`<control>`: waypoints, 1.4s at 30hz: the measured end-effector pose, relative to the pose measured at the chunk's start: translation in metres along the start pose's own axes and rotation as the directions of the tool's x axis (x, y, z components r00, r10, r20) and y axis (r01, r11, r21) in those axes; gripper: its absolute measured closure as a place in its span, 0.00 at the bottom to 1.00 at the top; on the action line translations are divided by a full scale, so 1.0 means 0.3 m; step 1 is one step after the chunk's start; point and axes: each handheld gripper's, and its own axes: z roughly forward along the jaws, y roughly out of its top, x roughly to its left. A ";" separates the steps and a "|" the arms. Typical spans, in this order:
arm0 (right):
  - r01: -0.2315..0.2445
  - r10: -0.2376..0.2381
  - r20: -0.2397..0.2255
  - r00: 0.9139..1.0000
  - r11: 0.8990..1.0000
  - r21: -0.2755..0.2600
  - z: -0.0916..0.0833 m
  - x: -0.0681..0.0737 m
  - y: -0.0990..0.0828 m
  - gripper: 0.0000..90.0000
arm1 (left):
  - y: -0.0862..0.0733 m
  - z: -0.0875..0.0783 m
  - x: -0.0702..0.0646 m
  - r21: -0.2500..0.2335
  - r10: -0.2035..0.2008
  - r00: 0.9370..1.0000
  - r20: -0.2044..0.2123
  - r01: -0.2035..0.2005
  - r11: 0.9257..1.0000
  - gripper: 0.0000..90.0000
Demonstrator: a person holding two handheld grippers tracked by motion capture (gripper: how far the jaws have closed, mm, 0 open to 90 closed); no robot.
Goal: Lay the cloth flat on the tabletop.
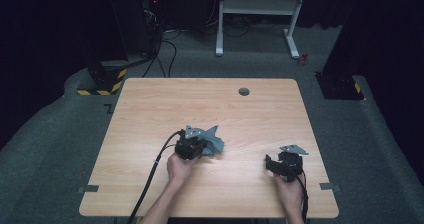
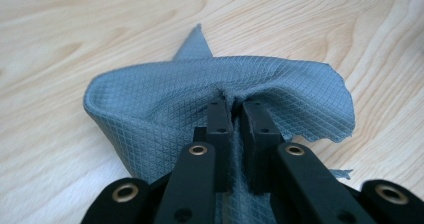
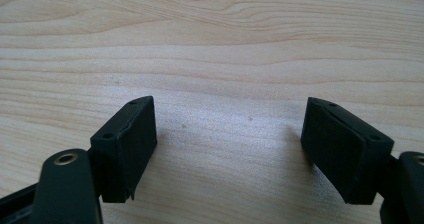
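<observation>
Wooden table as the reference: pale laminate top, a small round grommet near its far edge, bare grain elsewhere.

Grey cloth — bunched slightly toward the near side of the table's centre, well short of the grommet, partly lifted off the table top. Diamond-quilted weave, thin, one ragged edge and one pointed corner trailing onto the wood in the left gripper view. Judged light, fully limp, no stiffness of its own; likely to drape, fold and slide on the smooth laminate rather than hold any shape. Not fragile, though the frayed edge may snag or pull threads.

Left gripper — jaws drawn narrow, pinching a puckered fold of the cloth between the pads; fabric gathered into pleats at the pinch. Seen from above at the near-left edge of the cloth.

Right gripper — resting toward the table's near right corner, apart from the cloth, jaws spread wide over bare wood, holding nothing.

Recommended grip points: an edge or corner, taken as a single layer. Best second hold for spreading — a free corner well away from the existing pinch. Avoid the bunched middle: several layers caught there, poor control.
</observation>
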 end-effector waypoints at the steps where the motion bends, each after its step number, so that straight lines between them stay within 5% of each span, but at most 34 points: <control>1: 0.001 -0.001 0.000 1.000 1.000 0.000 0.000 0.000 0.000 0.24 | 0.011 0.009 -0.008 -0.021 -0.012 1.000 0.019 0.012 1.000 0.93; 8: 0.002 -0.002 0.000 1.000 1.000 -0.002 0.000 0.001 0.000 0.25 | 0.009 0.080 -0.065 -0.002 -0.004 0.998 0.057 0.004 1.000 0.93; 19: 0.002 -0.002 -0.002 1.000 1.000 -0.004 0.000 0.001 0.000 0.26 | 0.029 0.118 -0.112 -0.008 0.024 0.995 0.101 -0.023 1.000 0.93; 25: 0.017 -0.017 -0.006 1.000 1.000 -0.016 -0.003 0.007 -0.002 0.35 | 0.051 0.152 -0.160 0.010 0.046 0.990 0.133 -0.048 0.999 0.93; 32: 0.046 -0.047 -0.037 0.998 0.999 -0.025 -0.010 0.047 -0.001 0.55 | 0.072 0.091 -0.156 -0.007 0.083 0.986 0.141 -0.083 0.997 0.77; 34: 0.072 -0.076 -0.110 0.991 0.997 -0.041 -0.005 0.085 0.003 0.60 | 0.069 0.068 -0.150 -0.009 0.081 0.986 0.145 -0.081 0.997 0.72; 38: 0.110 -0.120 -0.170 0.978 0.991 -0.070 -0.004 0.129 0.018 0.63 | 0.045 0.033 -0.160 0.001 0.114 0.983 0.142 -0.115 0.993 0.68; 42: 0.157 -0.180 -0.242 0.953 0.981 -0.114 -0.012 0.190 0.043 0.65 | 0.013 0.021 -0.205 0.005 0.144 0.977 0.156 -0.146 0.989 0.63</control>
